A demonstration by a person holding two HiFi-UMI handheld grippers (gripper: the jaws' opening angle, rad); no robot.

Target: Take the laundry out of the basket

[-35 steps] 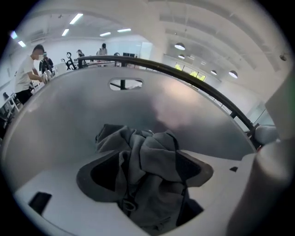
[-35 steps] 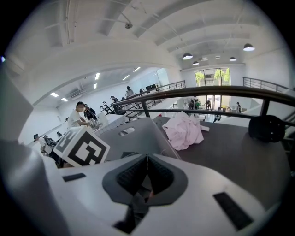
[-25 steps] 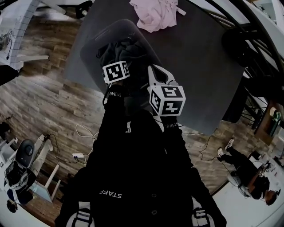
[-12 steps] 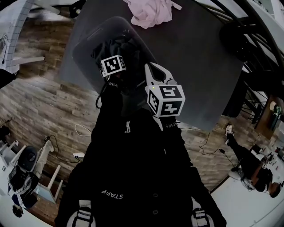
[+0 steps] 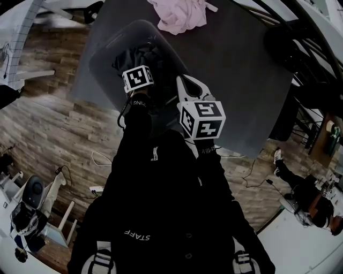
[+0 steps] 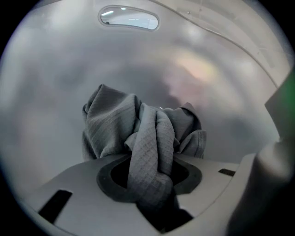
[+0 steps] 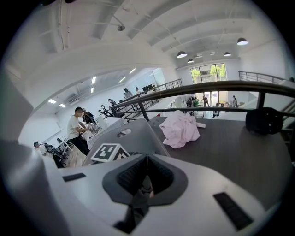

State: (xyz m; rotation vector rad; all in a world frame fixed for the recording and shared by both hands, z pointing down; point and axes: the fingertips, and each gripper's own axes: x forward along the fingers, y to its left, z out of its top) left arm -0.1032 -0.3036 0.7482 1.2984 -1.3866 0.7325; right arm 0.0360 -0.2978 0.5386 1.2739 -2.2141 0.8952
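A grey plastic laundry basket (image 5: pixel 107 51) stands on the dark table (image 5: pixel 236 69) with a dark grey garment (image 5: pixel 142 56) in it. My left gripper (image 5: pixel 139 72) points steeply down into the basket. In the left gripper view its jaws have just been closing, and the left gripper (image 6: pixel 150 175) now pinches a thick fold of the grey waffle-weave garment (image 6: pixel 138 133) above the basket's wall (image 6: pixel 55 69). My right gripper (image 5: pixel 188 88) hovers at the basket's right side, jaws together and empty. From it I see the right gripper (image 7: pixel 146 177), the basket (image 7: pixel 138 133) and the left marker cube (image 7: pixel 110 152).
A pink garment (image 5: pixel 177 13) lies crumpled on the table beyond the basket, also the pink garment (image 7: pixel 182 129) in the right gripper view. A black round object (image 7: pixel 262 120) sits at the table's far right. A railing runs behind; people (image 7: pixel 76 124) stand far off.
The left gripper has gone a little deeper into the basket, onto the dark garment. The right gripper has stayed where it was.
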